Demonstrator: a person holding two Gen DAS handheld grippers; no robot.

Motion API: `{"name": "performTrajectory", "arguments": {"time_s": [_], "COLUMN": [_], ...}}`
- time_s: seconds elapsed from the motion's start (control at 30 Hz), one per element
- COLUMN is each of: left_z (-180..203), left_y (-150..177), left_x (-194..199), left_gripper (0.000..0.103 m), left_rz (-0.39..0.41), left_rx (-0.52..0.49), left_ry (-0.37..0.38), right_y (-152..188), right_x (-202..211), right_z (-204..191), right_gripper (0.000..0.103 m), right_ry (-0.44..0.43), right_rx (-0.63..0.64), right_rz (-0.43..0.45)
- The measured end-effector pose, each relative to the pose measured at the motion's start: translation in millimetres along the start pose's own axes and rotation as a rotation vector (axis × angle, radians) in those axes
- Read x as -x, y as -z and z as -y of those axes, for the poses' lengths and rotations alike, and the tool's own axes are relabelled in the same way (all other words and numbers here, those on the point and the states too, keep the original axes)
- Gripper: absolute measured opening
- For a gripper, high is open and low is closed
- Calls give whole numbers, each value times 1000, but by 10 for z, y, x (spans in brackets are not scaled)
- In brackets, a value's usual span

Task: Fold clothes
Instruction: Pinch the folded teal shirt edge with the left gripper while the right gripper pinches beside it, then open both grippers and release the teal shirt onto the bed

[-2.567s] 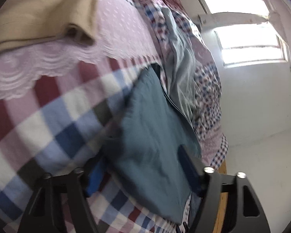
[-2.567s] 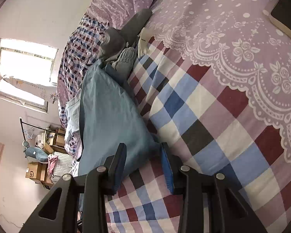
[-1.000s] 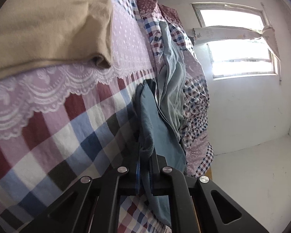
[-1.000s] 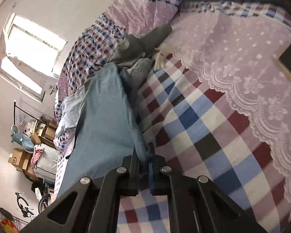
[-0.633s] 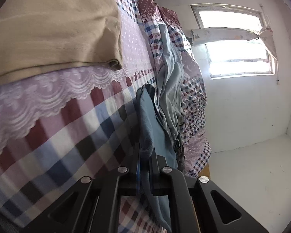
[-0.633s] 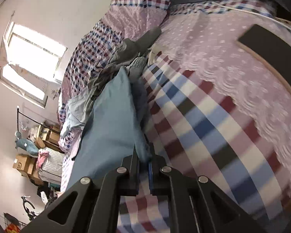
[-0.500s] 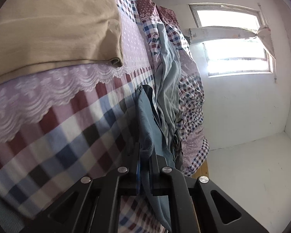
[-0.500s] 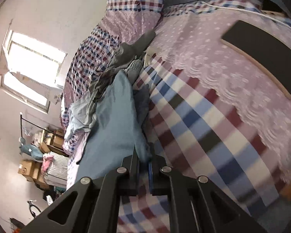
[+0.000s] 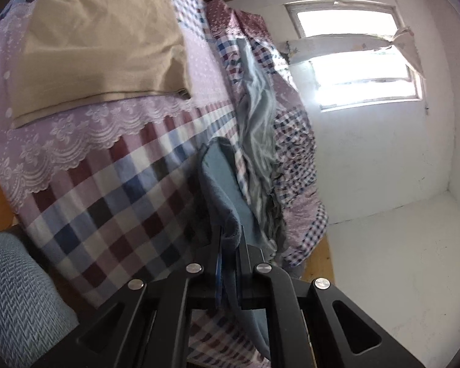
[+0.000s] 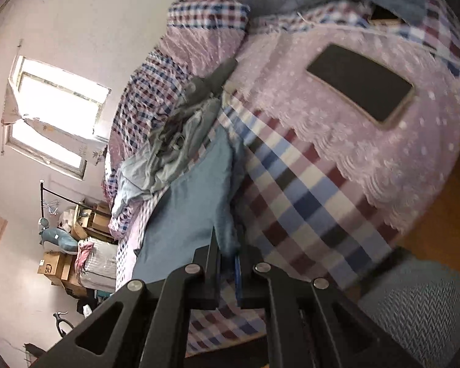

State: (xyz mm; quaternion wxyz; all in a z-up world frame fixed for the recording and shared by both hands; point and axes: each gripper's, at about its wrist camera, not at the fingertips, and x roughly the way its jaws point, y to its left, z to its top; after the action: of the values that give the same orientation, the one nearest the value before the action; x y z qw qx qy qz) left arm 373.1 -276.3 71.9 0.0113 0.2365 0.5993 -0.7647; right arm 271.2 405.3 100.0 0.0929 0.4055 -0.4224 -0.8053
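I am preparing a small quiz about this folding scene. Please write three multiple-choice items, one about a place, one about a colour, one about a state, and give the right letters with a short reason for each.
1. Where does the tan folded cloth lie?
A. on the lilac lace part of the bedspread
B. on the floor
C. in the left gripper

2. What colour is the garment that both grippers hold?
A. red
B. blue-grey
C. yellow

3. How are the jaws of the right gripper?
A. wide open
B. closed on nothing
C. closed on the garment's edge

Key:
1 A, the left wrist view shows it resting above the lace border.
2 B, both views show blue-grey fabric.
3 C, fabric runs between its fingers; the left gripper pinches likewise.
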Motion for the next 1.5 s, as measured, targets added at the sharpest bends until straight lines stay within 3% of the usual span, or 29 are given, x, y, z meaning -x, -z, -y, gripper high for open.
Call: {"name": "performTrajectory", "arguments": {"time_s": [0.17, 0.23, 0.3, 0.37, 0.43, 0.5, 0.63, 0.83, 0.93, 1.07, 1.2, 1.27, 1.43, 1.5], "left_z": [-26, -37, -48, -58, 2, 138, 512, 890, 1024, 983, 827, 758, 652, 649], "left_y": [-36, -50, -65, -79, -125, -196, -422, -849, -1054, -1210, -1289, -1314, -1324, -1353], "left_x": [54, 75, 97, 118, 123, 91, -269, -1269, -1930, -2624, -2971, -3087, -3342, -3386], "left_gripper": [5, 6, 9, 34, 53, 57, 71, 73, 73, 73, 72, 72, 72, 59], "left_rz": [22, 31, 40, 49, 59, 61, 27, -79, -179, -293, -359, -387, -458, -460], "left_rx": [-16, -22, -28, -34, -70, -139, -309, -490, -601, -715, -721, -720, -734, -728], "left_ry": [-62, -87, -112, -137, -141, -130, -103, -109, -169, -306, -328, -310, -267, -250], "right_y": [30, 7, -32, -56, -78, -99, -130, -208, -240, -269, -371, -511, -1027, -1227], "right_x": [-165, -128, -58, -50, -64, -155, -388, -775, -920, -1051, -1247, -1385, -1660, -1786], "right_z": [83, 124, 177, 133, 59, -77, -352, -489, -489, -485, -553, -647, -863, -930], "right_gripper": [13, 15, 26, 33, 39, 45, 45, 46, 46, 46, 46, 46, 46, 46], "right_ry": [99, 167, 184, 179, 170, 147, 103, 40, 10, -39, -67, -35, -18, -12], "right_rx": [-7, -16, -44, -25, 11, 75, 211, 259, 235, 206, 227, 294, 400, 425], "right_rz": [-75, -53, -14, 12, 37, 36, 13, -1, -24, -50, -89, -98, -30, 1]}}
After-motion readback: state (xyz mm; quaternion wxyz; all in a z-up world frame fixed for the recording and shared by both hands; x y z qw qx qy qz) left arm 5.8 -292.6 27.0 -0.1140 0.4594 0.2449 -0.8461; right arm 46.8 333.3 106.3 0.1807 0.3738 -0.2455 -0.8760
